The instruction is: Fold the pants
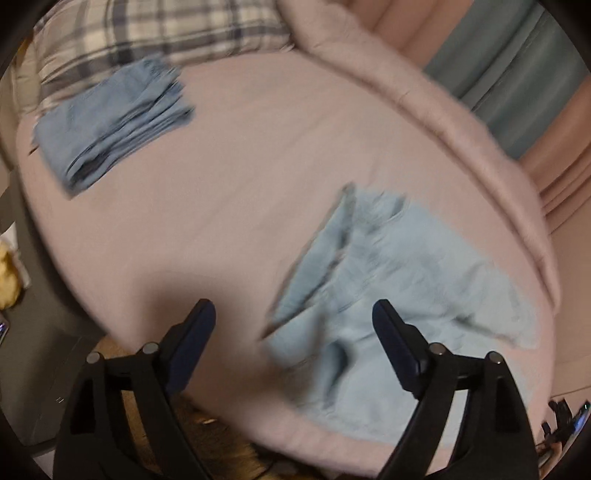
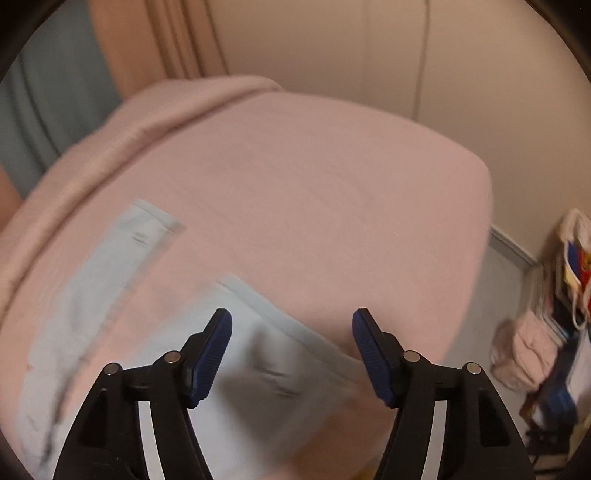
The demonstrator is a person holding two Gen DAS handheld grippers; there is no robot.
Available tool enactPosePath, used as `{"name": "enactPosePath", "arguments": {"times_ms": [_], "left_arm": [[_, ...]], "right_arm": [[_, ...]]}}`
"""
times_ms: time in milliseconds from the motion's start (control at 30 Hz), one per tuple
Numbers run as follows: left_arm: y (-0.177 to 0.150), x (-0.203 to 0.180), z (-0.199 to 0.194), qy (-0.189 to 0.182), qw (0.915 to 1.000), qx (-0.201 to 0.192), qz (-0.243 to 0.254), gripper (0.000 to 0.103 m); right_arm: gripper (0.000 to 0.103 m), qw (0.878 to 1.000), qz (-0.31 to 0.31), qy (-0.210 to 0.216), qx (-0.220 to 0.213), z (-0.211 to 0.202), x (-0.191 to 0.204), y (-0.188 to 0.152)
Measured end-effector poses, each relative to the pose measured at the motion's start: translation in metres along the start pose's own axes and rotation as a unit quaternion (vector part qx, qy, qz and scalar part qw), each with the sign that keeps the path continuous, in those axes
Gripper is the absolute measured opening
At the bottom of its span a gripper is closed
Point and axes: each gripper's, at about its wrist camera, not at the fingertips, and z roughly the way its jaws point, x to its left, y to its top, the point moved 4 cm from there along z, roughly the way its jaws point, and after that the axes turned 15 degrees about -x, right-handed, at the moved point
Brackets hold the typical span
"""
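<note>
Two pants lie on the pink bed (image 1: 240,206): folded pair (image 1: 110,125), unfolded pair (image 1: 399,295); left gripper (image 1: 293,317) and right gripper (image 2: 291,325) both released.

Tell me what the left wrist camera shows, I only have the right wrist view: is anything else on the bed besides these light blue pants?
Observer: Yes, a stack of folded blue garments lies at the far side of the pink bed.
Operator: Is the left gripper holding anything?
Observer: No, the left gripper is open above the light blue pants, pads clear of the cloth.
Operator: What is behind that stack?
Observer: A plaid pillow, at the head of the bed.
</note>
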Motion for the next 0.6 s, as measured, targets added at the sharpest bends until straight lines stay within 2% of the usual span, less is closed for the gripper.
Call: {"name": "enactPosePath", "arguments": {"times_ms": [33, 100, 133, 233, 300, 400, 433, 500, 600], "left_arm": [[0.006, -0.014, 0.004, -0.021, 0.9998, -0.002, -0.002, 0.088], [0.008, -0.036, 0.012, -0.052, 0.9986, 0.002, -0.001, 0.088], [0.005, -0.052, 0.019, -0.065, 0.9978, 0.011, 0.004, 0.088], [-0.007, -0.083, 0.031, -0.093, 0.9949, 0.031, 0.021, 0.087], [-0.018, -0.097, 0.035, -0.101, 0.9933, 0.043, 0.034, 0.086], [-0.035, -0.111, 0.044, -0.102, 0.9914, 0.065, 0.048, 0.082], [-0.041, -0.113, 0.047, -0.101, 0.9907, 0.074, 0.052, 0.081], [-0.051, -0.116, 0.049, -0.099, 0.9895, 0.087, 0.059, 0.078], [-0.058, -0.111, 0.051, -0.088, 0.9894, 0.096, 0.066, 0.078]], "right_arm": [[0.068, 1.0, 0.004, 0.017, -0.002, -0.005, 0.009, 0.004], [0.068, 0.997, 0.012, 0.079, 0.004, -0.005, 0.046, 0.016], [0.068, 0.993, 0.011, 0.117, 0.016, 0.0, 0.073, 0.021], [0.068, 0.98, 0.01, 0.192, 0.058, 0.016, 0.142, 0.021], [0.068, 0.972, 0.004, 0.217, 0.093, 0.032, 0.186, 0.014], [0.068, 0.963, -0.022, 0.228, 0.143, 0.063, 0.251, -0.004], [0.068, 0.963, -0.031, 0.22, 0.154, 0.08, 0.271, -0.009], [0.068, 0.966, -0.038, 0.194, 0.164, 0.103, 0.295, -0.019], [0.068, 0.971, -0.04, 0.15, 0.181, 0.126, 0.307, -0.035]]}}
